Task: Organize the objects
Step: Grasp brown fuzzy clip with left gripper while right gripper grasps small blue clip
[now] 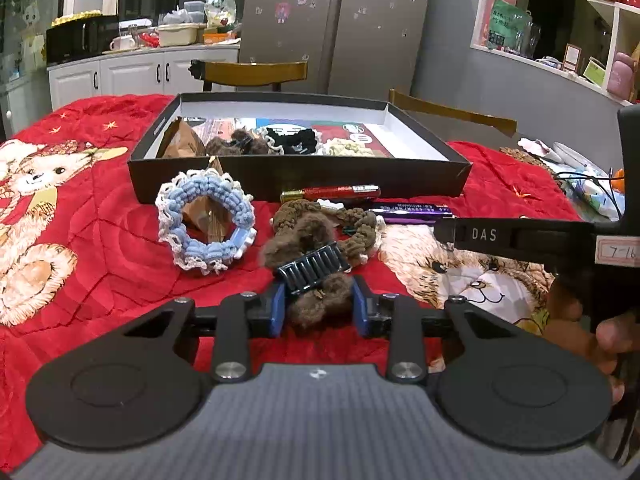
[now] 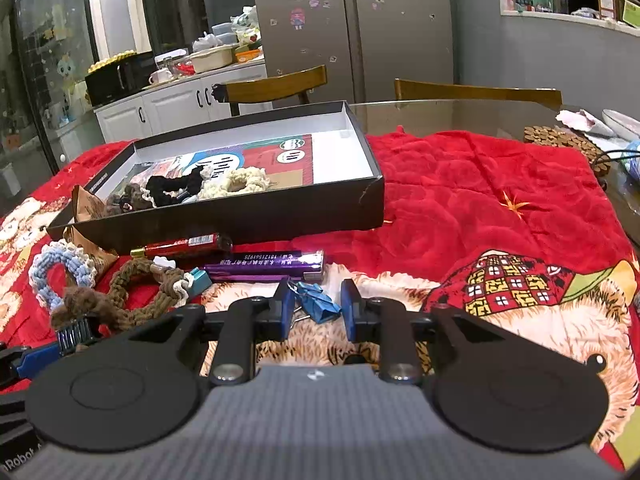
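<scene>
In the left wrist view, my left gripper (image 1: 318,314) is shut on a brown fuzzy hair claw (image 1: 320,304), and its dark comb (image 1: 312,268) sticks up past the blue pads. In the right wrist view, my right gripper (image 2: 316,314) is shut on a small blue binder clip (image 2: 316,300) just above the red blanket. A blue and white scrunchie (image 1: 206,228) and a brown scrunchie (image 1: 356,232) lie before the black box (image 1: 300,176). The box holds black (image 2: 176,188), cream (image 2: 236,182) and brown scrunchies. A red tube (image 1: 332,192) and a purple pack (image 1: 412,214) lie along the box's front wall.
A red bear-print blanket (image 2: 460,200) covers the table, with bare cloth to the right of the box. A teal clip (image 2: 200,282) lies near the brown scrunchie. Two wooden chairs (image 2: 276,88) stand behind the table. A trivet (image 2: 560,140) and wrappers sit at the far right.
</scene>
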Demonstrator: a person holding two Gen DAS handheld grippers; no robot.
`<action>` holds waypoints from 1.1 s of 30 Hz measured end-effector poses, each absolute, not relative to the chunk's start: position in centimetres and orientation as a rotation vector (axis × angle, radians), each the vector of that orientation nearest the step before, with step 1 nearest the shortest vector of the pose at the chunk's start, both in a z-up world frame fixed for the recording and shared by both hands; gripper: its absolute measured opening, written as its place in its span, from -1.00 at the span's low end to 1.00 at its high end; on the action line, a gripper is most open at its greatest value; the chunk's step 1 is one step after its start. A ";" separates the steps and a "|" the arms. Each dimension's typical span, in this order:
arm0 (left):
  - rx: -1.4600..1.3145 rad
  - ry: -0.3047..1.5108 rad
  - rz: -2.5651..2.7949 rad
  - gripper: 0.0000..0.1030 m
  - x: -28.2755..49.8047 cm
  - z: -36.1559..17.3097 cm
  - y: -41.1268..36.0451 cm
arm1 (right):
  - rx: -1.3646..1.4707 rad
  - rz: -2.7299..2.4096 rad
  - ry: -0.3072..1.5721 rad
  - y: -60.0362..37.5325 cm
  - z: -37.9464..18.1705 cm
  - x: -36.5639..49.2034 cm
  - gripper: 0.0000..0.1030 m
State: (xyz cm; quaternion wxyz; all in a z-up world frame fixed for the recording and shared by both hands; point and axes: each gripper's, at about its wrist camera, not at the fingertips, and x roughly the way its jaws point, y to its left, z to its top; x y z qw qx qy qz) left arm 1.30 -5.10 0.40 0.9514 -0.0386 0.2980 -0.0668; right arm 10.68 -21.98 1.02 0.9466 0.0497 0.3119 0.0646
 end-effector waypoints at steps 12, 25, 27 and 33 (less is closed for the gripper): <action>-0.050 0.527 -0.114 -0.27 0.0 0.9 -5.1 | 0.170 0.156 0.572 -22.8 2.2 9.6 -0.46; -0.022 0.422 -0.117 -0.27 -1.7 1.6 -5.4 | 0.188 0.285 0.468 -22.3 3.3 8.1 -0.45; -0.022 0.416 -0.119 -0.27 -1.7 1.7 -5.4 | 0.182 0.317 0.461 -22.1 3.6 7.9 -0.46; -0.015 0.399 -0.108 -0.27 -1.7 1.9 -5.3 | 0.226 0.373 0.467 -21.9 4.6 8.1 -0.45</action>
